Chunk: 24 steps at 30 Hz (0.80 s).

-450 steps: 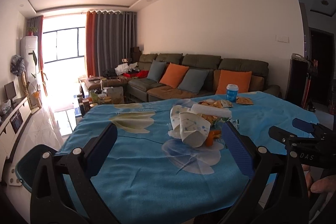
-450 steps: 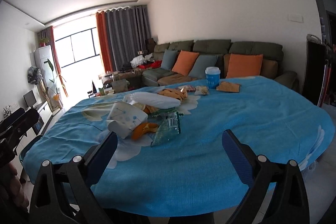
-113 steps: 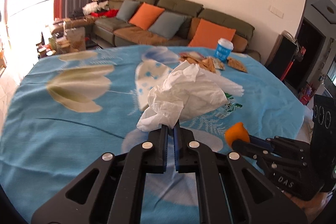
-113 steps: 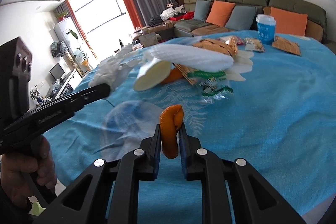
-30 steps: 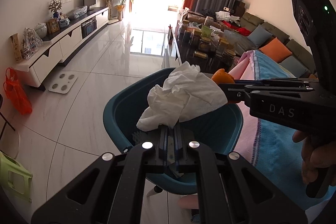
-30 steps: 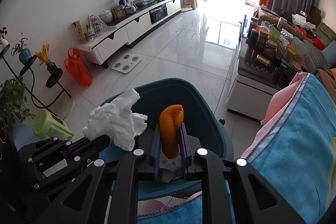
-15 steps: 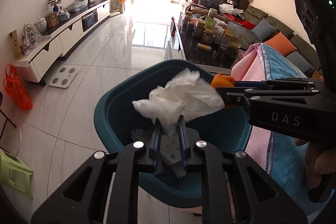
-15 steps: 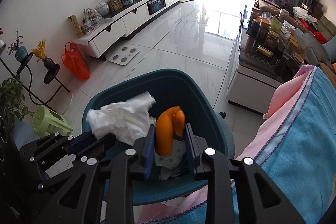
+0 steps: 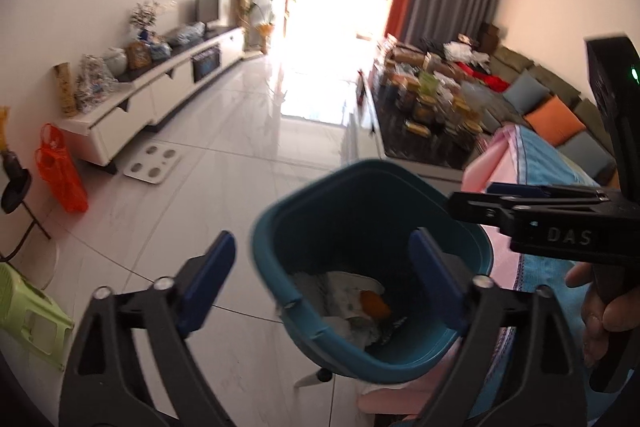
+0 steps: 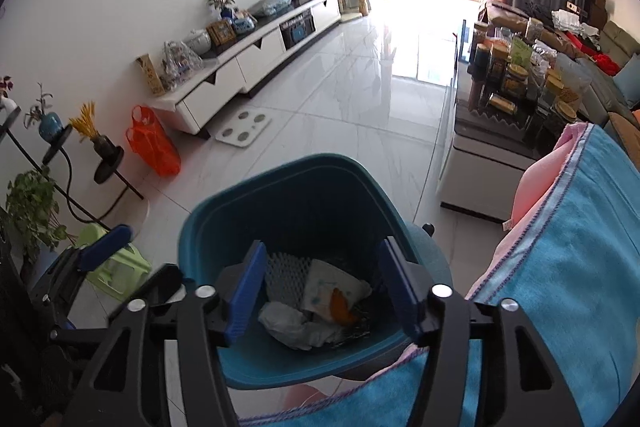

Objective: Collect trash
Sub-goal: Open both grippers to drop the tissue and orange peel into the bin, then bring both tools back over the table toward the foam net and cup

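Note:
A teal bin (image 9: 316,227) (image 10: 224,219) stands on the white floor beside the table. Inside it lie a crumpled white tissue (image 10: 294,325), a spotted paper cup (image 10: 324,287) and an orange peel (image 9: 374,305) (image 10: 340,305). My left gripper (image 9: 322,267) hangs over the bin's near rim, its jaws opening wide with nothing between them. My right gripper (image 10: 324,275) is above the bin's inside, jaws opening, and the trash lies loose below them. The right gripper (image 9: 532,211) also shows at the right of the left wrist view, held by a hand (image 9: 604,311).
The blue tablecloth with a pink edge (image 10: 568,267) hangs just right of the bin. A green stool (image 10: 116,269), an orange bag (image 10: 154,147), a plant stand (image 10: 60,163) and a white TV cabinet (image 10: 248,67) line the left wall. A cluttered low table (image 10: 516,95) stands ahead.
Both grippers have opened. The white tissue dropped out of the left one and the orange peel out of the right one, and both now lie in the bin.

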{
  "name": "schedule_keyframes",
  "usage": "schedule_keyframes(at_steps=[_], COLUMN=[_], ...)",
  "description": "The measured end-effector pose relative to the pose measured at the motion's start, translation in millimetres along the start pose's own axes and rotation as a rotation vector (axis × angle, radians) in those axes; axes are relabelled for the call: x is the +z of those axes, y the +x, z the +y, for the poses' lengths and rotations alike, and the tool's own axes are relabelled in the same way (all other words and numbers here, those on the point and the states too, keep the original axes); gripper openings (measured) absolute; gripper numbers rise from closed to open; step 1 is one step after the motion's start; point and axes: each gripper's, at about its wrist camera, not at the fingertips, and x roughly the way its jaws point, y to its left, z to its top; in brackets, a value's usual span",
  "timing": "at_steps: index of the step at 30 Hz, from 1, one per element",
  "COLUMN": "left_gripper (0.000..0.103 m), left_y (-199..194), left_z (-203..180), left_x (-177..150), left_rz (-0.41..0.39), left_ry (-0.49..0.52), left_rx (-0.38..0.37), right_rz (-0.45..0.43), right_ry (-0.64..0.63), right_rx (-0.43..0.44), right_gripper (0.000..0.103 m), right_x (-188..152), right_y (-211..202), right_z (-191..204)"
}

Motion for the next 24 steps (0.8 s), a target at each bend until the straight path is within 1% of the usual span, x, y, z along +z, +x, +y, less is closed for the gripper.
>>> schedule_keyframes(at_steps=[1,3,5,7,9,12,15,19,21,24], left_gripper=[0.098,0.098,0.098,0.098,0.098,0.098,0.098,0.098,0.098,0.098], left_y=[-6.4,-20.4,-36.4,-53.3,-69.4,-94.5,-118.2,-152.2,-166.2,-187.4], left_z=[4.0,13.8,23.2,29.6,33.3,36.0,27.3,8.8,0.1,-23.4], left_x=[-0.1,-0.4,-0.6,-1.1,-1.2,-2.6,-4.4,-7.8,-8.9,-13.0], left_rz=[-0.015,-0.038,-0.058,-0.081,-0.102,-0.13,-0.157,-0.195,-0.207,-0.229], left_ry=[-0.01,-0.031,-0.048,-0.06,-0.068,-0.074,-0.06,-0.029,-0.018,0.021], left_rx=[0.014,0.033,0.061,0.078,0.1,0.101,0.095,0.06,0.047,0.016], right_rz=[-0.013,-0.051,-0.091,-0.136,-0.159,-0.204,-0.249,-0.314,-0.346,-0.385], right_ry=[-0.001,-0.003,-0.009,-0.021,-0.021,-0.017,-0.018,-0.023,-0.021,0.001], right_rx=[0.005,0.006,0.013,0.016,0.017,0.036,0.046,0.052,0.04,0.039], right_gripper=[0.065,0.07,0.084,0.085,0.087,0.09,0.091,0.094,0.096,0.096], right_x=[-0.6,-4.2,-8.0,-13.8,-19.0,-28.2,-38.0,-56.4,-67.3,-84.3], right_y=[-4.0,-17.8,-31.1,-47.4,-60.1,-83.6,-106.8,-140.8,-158.1,-181.2], right_z=[0.1,3.7,6.9,11.0,12.8,15.1,18.9,22.1,21.3,15.9])
